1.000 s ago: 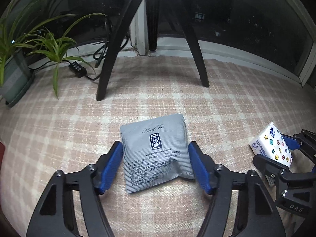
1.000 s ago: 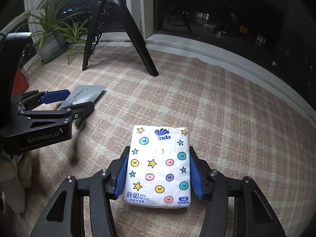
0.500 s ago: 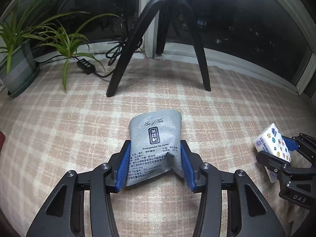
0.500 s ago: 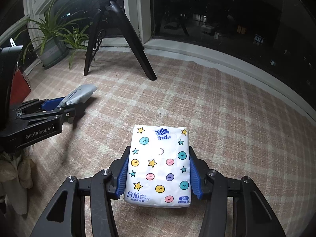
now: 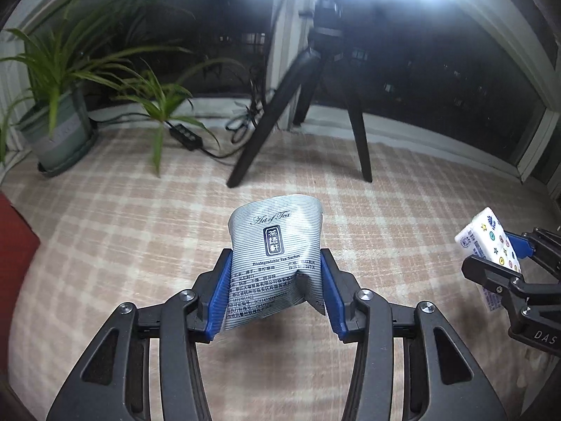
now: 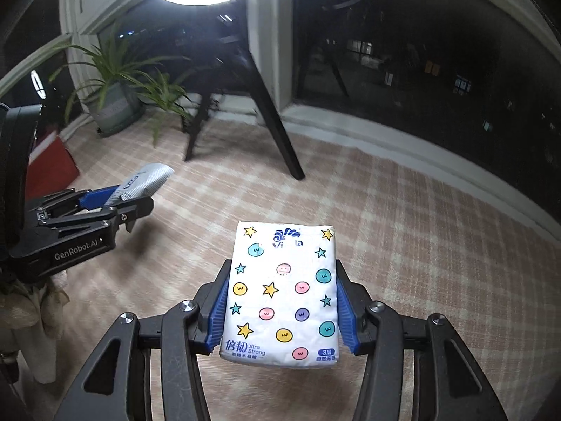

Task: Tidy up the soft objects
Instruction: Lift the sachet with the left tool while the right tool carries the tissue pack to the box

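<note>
My left gripper is shut on a grey striped tea sachet, which bows between the blue pads and hangs above the checked cloth. My right gripper is shut on a white tissue pack printed with stars and coloured dots, also held above the cloth. The right gripper with the tissue pack shows at the right edge of the left wrist view. The left gripper with the sachet shows at the left of the right wrist view.
A black tripod stands at the back by the dark window. A potted plant and a cable with a switch box lie at the back left. A red object is at the left edge. A bright lamp glares overhead.
My left gripper closed on the tea sachet and lifted it off the cloth. Both grippers rose and tilted up, so the lamp came into view. The tissue pack stayed gripped.
</note>
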Demonstrator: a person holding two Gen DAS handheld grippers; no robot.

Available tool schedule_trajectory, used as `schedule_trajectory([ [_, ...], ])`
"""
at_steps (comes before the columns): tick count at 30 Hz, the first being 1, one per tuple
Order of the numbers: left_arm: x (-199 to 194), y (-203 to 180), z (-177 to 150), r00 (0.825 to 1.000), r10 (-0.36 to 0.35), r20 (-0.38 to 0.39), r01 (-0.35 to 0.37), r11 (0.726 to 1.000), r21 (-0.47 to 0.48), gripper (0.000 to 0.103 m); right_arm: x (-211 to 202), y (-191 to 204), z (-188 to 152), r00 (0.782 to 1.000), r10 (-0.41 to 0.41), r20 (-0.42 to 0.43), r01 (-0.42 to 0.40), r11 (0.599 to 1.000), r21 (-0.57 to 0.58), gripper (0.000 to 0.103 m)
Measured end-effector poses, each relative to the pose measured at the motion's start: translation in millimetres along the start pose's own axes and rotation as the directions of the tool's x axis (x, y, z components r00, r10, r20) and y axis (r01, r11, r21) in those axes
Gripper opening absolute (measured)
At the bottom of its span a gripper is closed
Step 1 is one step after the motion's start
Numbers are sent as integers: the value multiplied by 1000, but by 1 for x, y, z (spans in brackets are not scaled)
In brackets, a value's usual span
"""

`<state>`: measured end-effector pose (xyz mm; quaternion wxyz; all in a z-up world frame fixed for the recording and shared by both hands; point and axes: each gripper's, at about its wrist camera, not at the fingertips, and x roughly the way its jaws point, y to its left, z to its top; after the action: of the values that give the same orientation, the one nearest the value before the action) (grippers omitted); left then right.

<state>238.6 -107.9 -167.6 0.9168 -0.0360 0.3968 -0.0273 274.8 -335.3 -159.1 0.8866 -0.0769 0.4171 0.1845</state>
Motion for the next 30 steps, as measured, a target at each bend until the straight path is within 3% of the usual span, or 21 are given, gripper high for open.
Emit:
schedule_trajectory([
  [4,-21,-3,14,1000,1,29,-1,1000,5,46,-20,17,12,1000,11,29,-11,1000,-24,48],
  [13,-86,26,4,994,9,108,-7,1000,-20,46,-68,70,25,995,32,95,-23,996,-90,48],
  [23,-152,81,-15,983,57,175,-45,996,-73,46,-120,153,44,984,81,160,-49,980,-195,48],
  [30,-181,127,-27,977,101,189,-79,990,-119,46,-131,214,48,976,134,172,-85,961,-261,48],
])
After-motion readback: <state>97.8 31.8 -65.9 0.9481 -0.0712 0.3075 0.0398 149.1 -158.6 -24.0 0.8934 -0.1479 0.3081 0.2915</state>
